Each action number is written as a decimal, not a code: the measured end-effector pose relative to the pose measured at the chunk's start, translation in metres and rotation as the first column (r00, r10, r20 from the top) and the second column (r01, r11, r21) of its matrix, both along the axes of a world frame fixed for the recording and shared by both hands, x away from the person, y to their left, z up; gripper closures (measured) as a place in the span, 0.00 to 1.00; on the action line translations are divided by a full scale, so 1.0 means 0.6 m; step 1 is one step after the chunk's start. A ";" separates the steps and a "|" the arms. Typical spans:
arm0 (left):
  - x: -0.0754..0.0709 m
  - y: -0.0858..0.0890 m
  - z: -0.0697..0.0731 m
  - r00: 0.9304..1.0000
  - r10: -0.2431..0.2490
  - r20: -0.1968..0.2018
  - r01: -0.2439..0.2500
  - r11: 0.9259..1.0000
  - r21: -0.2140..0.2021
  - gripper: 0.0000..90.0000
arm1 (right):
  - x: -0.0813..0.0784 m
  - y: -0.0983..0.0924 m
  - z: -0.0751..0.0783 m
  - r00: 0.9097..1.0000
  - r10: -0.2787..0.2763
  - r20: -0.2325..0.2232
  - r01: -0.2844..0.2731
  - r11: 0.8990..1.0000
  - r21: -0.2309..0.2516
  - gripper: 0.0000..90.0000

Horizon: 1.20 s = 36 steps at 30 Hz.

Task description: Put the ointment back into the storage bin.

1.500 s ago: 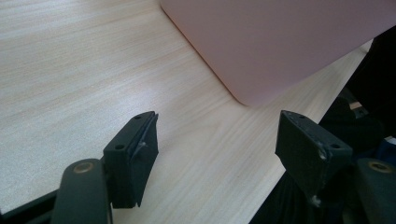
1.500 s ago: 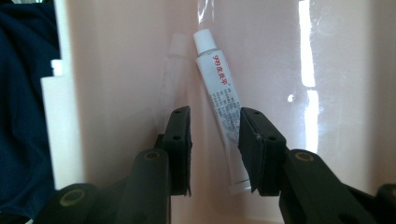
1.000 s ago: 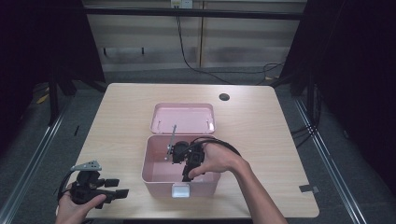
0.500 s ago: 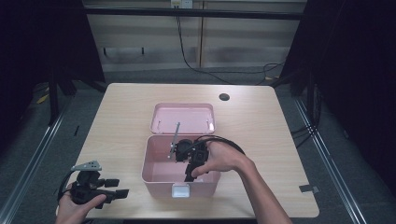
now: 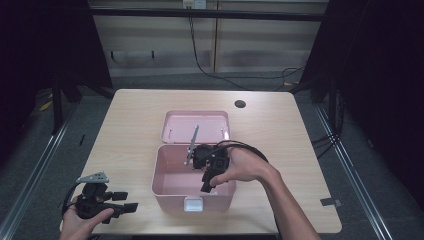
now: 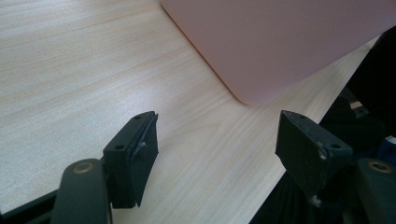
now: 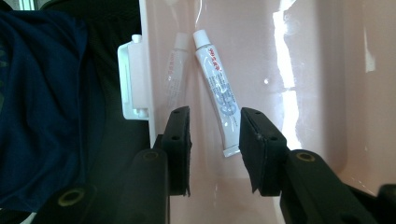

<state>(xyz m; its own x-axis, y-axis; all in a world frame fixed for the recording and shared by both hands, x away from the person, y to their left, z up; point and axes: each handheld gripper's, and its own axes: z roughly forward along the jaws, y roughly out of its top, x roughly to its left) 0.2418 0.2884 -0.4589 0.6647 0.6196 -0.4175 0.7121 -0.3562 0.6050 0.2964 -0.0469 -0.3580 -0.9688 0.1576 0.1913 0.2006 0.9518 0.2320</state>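
A pink box point(image 5: 167, 182) stands open in the middle of the table, its lid point(image 5: 196, 126) lying flat behind it. A white tube point(image 7: 217, 84) with red print lies on the box floor along the front wall, cap pointing away from me. My right gripper point(image 7: 215, 120) hangs inside the box just above the tube, open, jaws either side of the tube's flat end and apart from it. In the high view the right gripper point(image 5: 206, 185) points down at the box's front wall. My left gripper point(image 5: 127, 201) rests open near the table's front left, and in the left gripper view point(image 6: 217, 135) holds nothing.
A white latch point(image 5: 194, 204) sits on the box's front wall, also seen as the latch point(image 7: 135, 79) in the right gripper view. A dark round hole point(image 5: 240, 104) marks the table's far right. The box corner point(image 6: 261, 60) lies just ahead of the left gripper, near the table's front edge.
The right gripper has shifted slightly to the right inside the box. The left gripper has stayed where it was.
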 end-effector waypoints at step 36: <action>0.000 -0.002 -0.001 1.000 0.010 -0.001 -0.010 1.000 0.004 0.33 | -0.016 -0.104 0.068 0.989 -0.118 0.089 0.113 0.992 0.056 0.66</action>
